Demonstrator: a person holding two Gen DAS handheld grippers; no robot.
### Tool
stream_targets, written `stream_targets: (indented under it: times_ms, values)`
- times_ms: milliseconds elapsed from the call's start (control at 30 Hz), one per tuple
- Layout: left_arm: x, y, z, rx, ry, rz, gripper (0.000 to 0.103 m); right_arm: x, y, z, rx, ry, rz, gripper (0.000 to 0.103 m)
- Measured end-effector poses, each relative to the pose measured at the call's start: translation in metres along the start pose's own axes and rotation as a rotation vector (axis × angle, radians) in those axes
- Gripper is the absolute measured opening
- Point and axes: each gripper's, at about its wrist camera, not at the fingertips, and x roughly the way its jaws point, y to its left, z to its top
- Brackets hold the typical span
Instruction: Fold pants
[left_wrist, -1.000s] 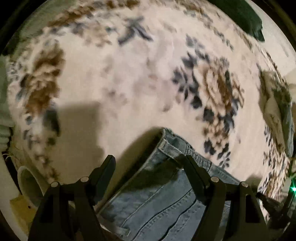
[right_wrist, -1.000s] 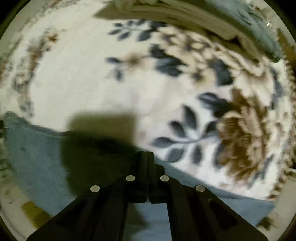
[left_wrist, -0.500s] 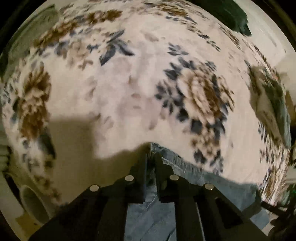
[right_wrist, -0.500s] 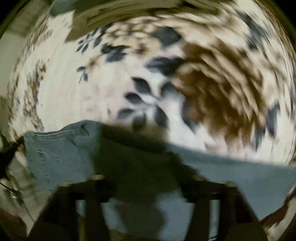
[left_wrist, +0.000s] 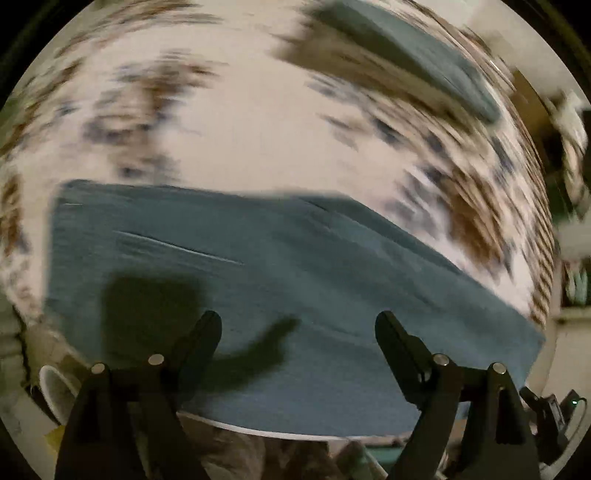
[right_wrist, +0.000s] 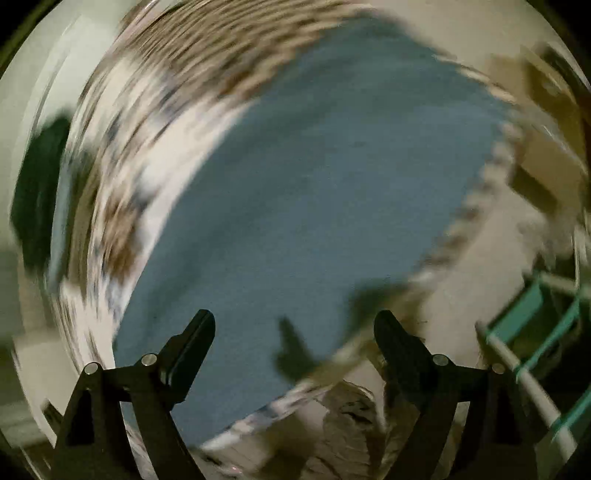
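Jeans (left_wrist: 280, 266) lay flat on the flowered rug (left_wrist: 258, 129); left claw (left_wrist: 297, 332) and right claw (right_wrist: 295, 332) were opening wide above them, gripping nothing.

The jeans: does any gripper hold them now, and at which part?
Nothing is held: left gripper and right gripper are opening, empty, above the jeans.

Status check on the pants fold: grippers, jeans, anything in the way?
Left gripper and right gripper opening, nothing between the fingers. Jeans lying folded on the floral blanket. Both views blurred; nothing seen on the jeans.
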Motion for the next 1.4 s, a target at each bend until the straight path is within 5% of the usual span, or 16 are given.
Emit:
stream_targets:
  times_ms: [200, 333, 433, 567, 700, 933, 1067, 1400]
  values:
    - [0.06, -0.128, -0.042, 0.21, 0.096, -0.011, 0.085, -0.013, -0.12, 0.056, 0.195, -0.17, 0.141, 0.071]
    - [0.1, -0.167, -0.06, 0.304, 0.133, 0.048, 0.085, 0.014, -0.138, 0.073, 0.222, -0.172, 0.214, 0.058]
    - [0.123, -0.171, -0.063, 0.302, 0.169, 0.088, 0.085, 0.029, -0.133, 0.081, 0.205, -0.192, 0.292, 0.057]
    - [0.132, -0.174, -0.056, 0.29, 0.165, 0.084, 0.103, 0.031, -0.138, 0.091, 0.198, -0.204, 0.414, 0.057]
    - [0.142, -0.182, -0.05, 0.276, 0.163, 0.127, 0.103, 0.03, -0.141, 0.099, 0.164, -0.203, 0.57, 0.057]
    - [0.146, -0.187, -0.038, 0.229, 0.139, 0.141, 0.103, 0.055, -0.134, 0.115, 0.144, -0.162, 0.55, 0.051]
    - [0.145, -0.184, -0.049, 0.222, 0.122, 0.143, 0.103, 0.054, -0.135, 0.109, 0.163, -0.18, 0.576, 0.038]
    - [0.139, -0.181, -0.053, 0.214, 0.127, 0.142, 0.103, 0.065, -0.12, 0.127, 0.169, -0.195, 0.626, 0.039]
